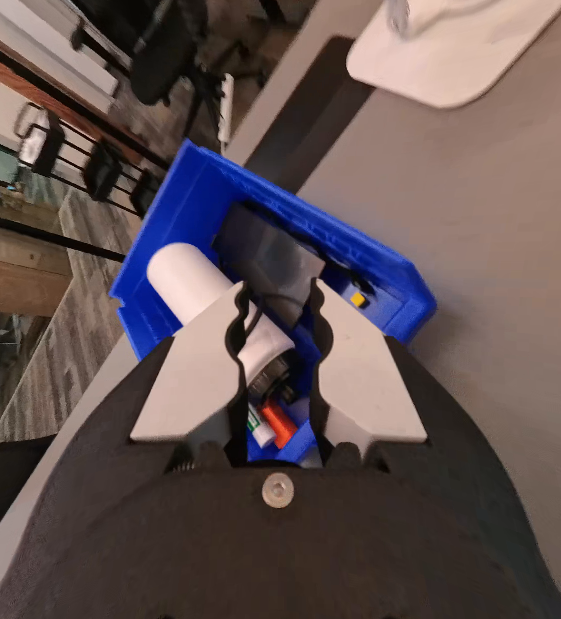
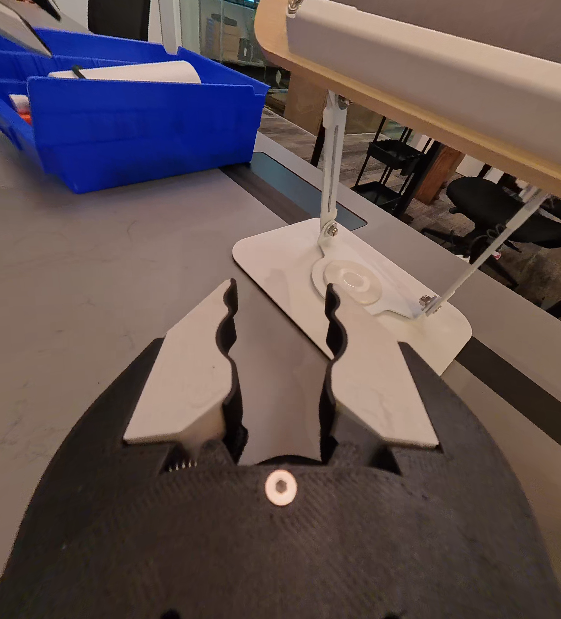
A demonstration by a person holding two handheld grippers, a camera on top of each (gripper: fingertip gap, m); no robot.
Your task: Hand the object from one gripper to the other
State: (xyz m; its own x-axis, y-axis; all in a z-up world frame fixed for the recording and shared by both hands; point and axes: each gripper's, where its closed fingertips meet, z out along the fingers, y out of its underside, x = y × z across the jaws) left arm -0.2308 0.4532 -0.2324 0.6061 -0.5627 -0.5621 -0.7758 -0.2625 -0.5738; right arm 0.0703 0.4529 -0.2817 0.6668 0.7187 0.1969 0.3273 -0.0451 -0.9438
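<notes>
A blue bin (image 1: 185,214) sits on the grey table near its edge. In it lie a white cylinder with a black ribbed cap (image 1: 188,284), a dark grey flat object (image 1: 265,248), an orange piece (image 1: 277,423), a small white tube (image 1: 260,432) and a yellow bit (image 1: 358,298). My left gripper (image 1: 279,284) is open and empty, hovering over the bin with the cylinder's capped end between its fingers. My right gripper (image 2: 281,284) is open and empty, low over the table to the right of the bin (image 2: 145,134), where the white cylinder (image 2: 128,74) shows above the rim.
A white stand with a flat base plate (image 2: 279,264) and thin struts carries a wooden-edged shelf (image 2: 423,80) above my right gripper. Its base also shows in the left wrist view (image 1: 446,60). A dark inset panel (image 2: 299,194) lies in the table. Office chairs and a cart stand beyond the table edge. My right tips are about 30 cm from the yellow bit (image 1: 358,298), my left tips only 10 cm. My left gripper is the nearer one to the orange piece (image 1: 277,423): about 15 cm, against 40 cm.
</notes>
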